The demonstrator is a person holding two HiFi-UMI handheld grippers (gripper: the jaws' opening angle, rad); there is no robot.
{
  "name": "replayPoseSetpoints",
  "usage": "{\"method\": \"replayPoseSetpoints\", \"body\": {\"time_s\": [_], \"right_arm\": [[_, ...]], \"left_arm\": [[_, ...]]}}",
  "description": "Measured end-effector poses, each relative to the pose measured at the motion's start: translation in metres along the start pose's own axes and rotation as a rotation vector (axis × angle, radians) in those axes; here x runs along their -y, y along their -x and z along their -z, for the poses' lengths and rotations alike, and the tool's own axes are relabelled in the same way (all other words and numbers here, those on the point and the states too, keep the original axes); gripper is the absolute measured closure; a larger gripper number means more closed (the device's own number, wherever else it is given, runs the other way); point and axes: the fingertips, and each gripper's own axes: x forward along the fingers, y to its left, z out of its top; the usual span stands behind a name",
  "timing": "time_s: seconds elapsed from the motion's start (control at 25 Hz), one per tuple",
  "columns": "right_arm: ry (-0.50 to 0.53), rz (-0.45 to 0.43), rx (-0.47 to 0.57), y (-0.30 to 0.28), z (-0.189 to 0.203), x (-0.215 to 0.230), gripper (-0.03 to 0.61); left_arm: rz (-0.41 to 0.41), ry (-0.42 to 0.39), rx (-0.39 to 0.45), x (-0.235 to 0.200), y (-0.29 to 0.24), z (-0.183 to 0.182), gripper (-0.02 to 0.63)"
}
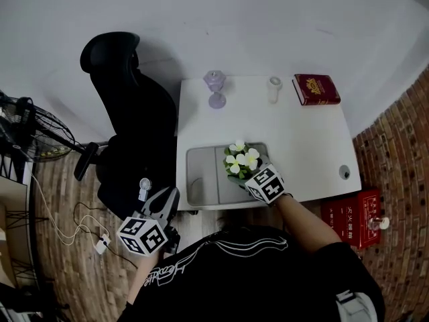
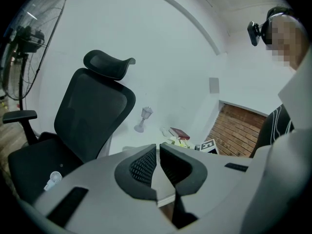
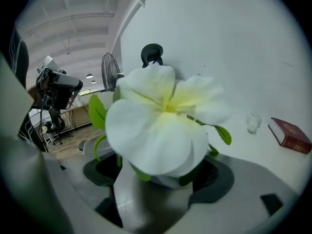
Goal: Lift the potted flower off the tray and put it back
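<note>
The potted flower stands on the right part of the tray, near the front edge of the counter. The right claw reaches in from the person's side, jaws spread wide on either side of the pot, low beneath the blooms, likely to spare the petals; the pads look clear of the pot, though leaves partly hide one, so I'd not swear to it. The left claw hangs off the counter beside the chair, jaws together on nothing; one claw seems enough for so small a pot.
</note>
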Motion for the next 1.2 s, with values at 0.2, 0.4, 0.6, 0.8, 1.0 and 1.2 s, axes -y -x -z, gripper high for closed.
{"method": "replayPoseSetpoints", "body": {"time_s": [0.2, 0.4, 0.6, 0.8, 1.0, 1.2], "right_arm": [[-0.022, -0.010, 0.006, 0.013, -0.003, -0.004, 0.107], [-0.078, 0.018, 0.054, 0.047, -0.006, -0.003, 0.095], [-0.131, 0.027, 0.172, 0.099, -0.025, -0.021, 0.117], [-0.129, -0.057, 0.443, 0.171, -0.068, -0.072, 0.271], [-0.127, -0.107, 0.548, 0.216, -0.078, -0.116, 0.427], [-0.160, -0.108, 0.566, 0.242, -0.060, -0.145, 0.575]], "left_arm": [[0.008, -0.015, 0.004, 0.011, 0.011, 0.000, 0.568], [0.025, -0.026, 0.011, 0.027, 0.025, 0.004, 0.566], [0.070, -0.037, 0.012, 0.050, 0.036, 0.014, 0.567], [0.144, -0.057, 0.023, 0.084, 0.046, 0.021, 0.567], [0.222, -0.079, 0.035, 0.118, 0.056, 0.027, 0.568], [0.328, -0.132, 0.037, 0.158, 0.066, 0.034, 0.567]]}}
